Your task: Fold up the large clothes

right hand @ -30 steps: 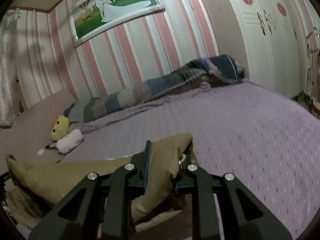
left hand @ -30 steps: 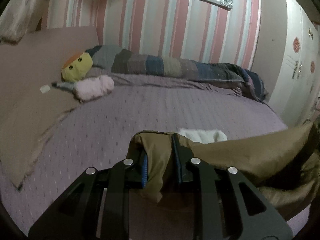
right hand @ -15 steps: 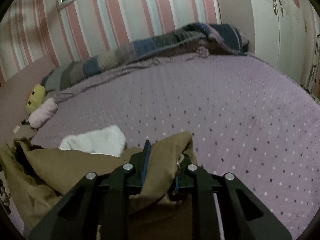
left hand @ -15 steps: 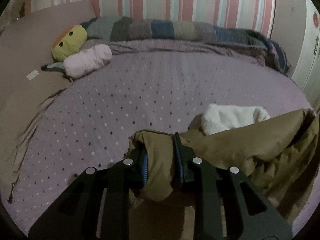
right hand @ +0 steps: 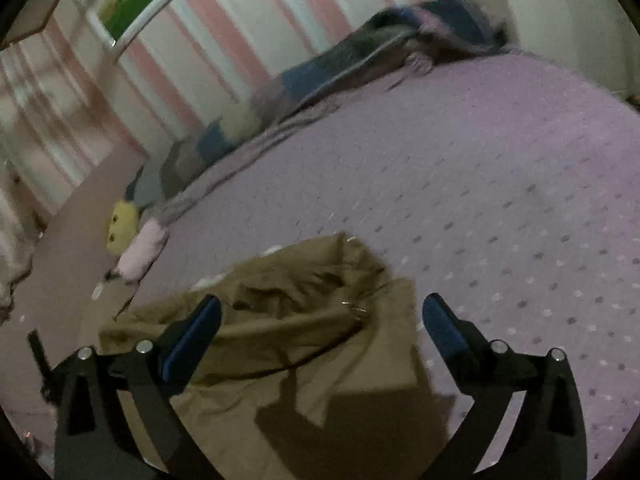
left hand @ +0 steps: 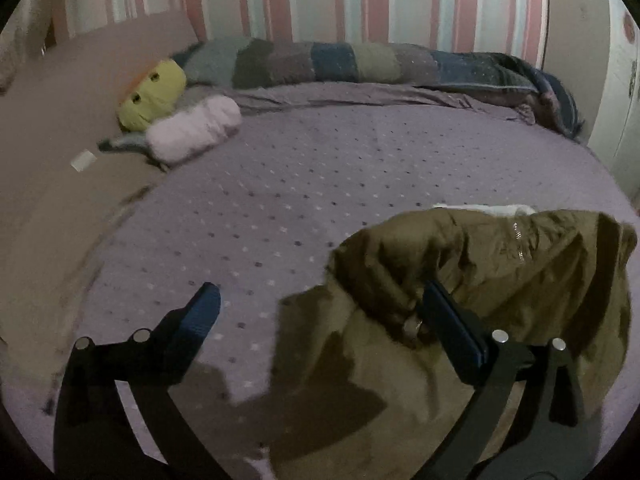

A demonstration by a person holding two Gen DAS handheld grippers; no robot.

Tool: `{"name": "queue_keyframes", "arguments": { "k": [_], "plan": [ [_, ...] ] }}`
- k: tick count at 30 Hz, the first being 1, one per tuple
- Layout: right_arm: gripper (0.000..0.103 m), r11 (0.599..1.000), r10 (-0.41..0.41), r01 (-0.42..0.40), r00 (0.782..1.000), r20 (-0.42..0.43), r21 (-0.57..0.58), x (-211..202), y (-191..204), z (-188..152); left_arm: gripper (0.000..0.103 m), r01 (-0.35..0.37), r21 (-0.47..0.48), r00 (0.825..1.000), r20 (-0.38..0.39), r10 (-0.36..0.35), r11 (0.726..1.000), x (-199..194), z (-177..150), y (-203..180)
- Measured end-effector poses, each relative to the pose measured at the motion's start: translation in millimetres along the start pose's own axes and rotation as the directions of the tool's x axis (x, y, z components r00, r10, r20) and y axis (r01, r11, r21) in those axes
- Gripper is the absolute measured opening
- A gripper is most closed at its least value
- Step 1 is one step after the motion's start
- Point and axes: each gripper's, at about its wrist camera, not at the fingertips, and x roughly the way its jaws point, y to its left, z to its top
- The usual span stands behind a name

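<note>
An olive-brown garment (left hand: 500,280) lies bunched on the purple dotted bedsheet (left hand: 320,176). In the left wrist view my left gripper (left hand: 320,308) is open; its right finger (left hand: 452,328) touches the cloth's folded edge, its left finger is over bare sheet. In the right wrist view the same garment (right hand: 304,320) lies between and below my open right gripper (right hand: 320,316), which holds nothing. A white cloth (left hand: 492,209) peeks out behind the garment.
A yellow plush toy (left hand: 154,94) and a pink roll pillow (left hand: 192,132) lie at the far left. A rolled patchwork blanket (left hand: 360,62) runs along the striped wall. A brown pillow or headboard cover (left hand: 48,128) is at the left. White wardrobe (left hand: 624,92) at right.
Both grippers opened and let go of the olive garment, which dropped onto the bed in a bunched heap. Both cameras tilted down towards the sheet.
</note>
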Motion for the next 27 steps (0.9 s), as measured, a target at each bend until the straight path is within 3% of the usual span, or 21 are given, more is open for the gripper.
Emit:
{"name": "queue_keyframes", "arguments": {
  "k": [5,7,11,15,18,24,27],
  "plan": [
    [0.101,0.987,-0.131,0.137,0.988,0.085,-0.079,-13,21,-18,0.100,0.056,-0.027,0.998,0.042,-0.055,0.998,-24,-21,-23],
    [0.101,0.982,-0.124,0.141,0.983,0.133,-0.122,-13,38,-33,0.100,0.079,-0.051,0.993,0.089,-0.074,0.996,-37,-35,-43],
    [0.101,0.971,-0.036,0.083,0.978,0.205,-0.224,-2,84,-73,0.100,0.104,-0.079,0.981,0.170,-0.089,0.991,-48,-55,-92],
    [0.101,0.929,-0.027,0.095,0.981,0.190,-0.357,30,130,-98,0.100,0.014,0.001,0.986,0.167,-0.014,1.000,-22,-51,-148],
    [0.101,0.901,-0.092,0.142,0.986,0.139,-0.410,68,151,-95,0.100,-0.056,0.038,0.994,0.101,0.052,0.998,14,-33,-169],
    [0.101,0.919,-0.201,0.197,0.979,0.023,-0.343,143,139,-59,0.100,-0.173,0.022,0.984,0.036,0.173,0.985,76,5,-158],
    [0.101,0.917,-0.247,0.233,0.969,-0.001,-0.323,173,126,-44,0.100,-0.253,0.009,0.967,0.012,0.253,0.967,112,16,-140]
  ]
}}
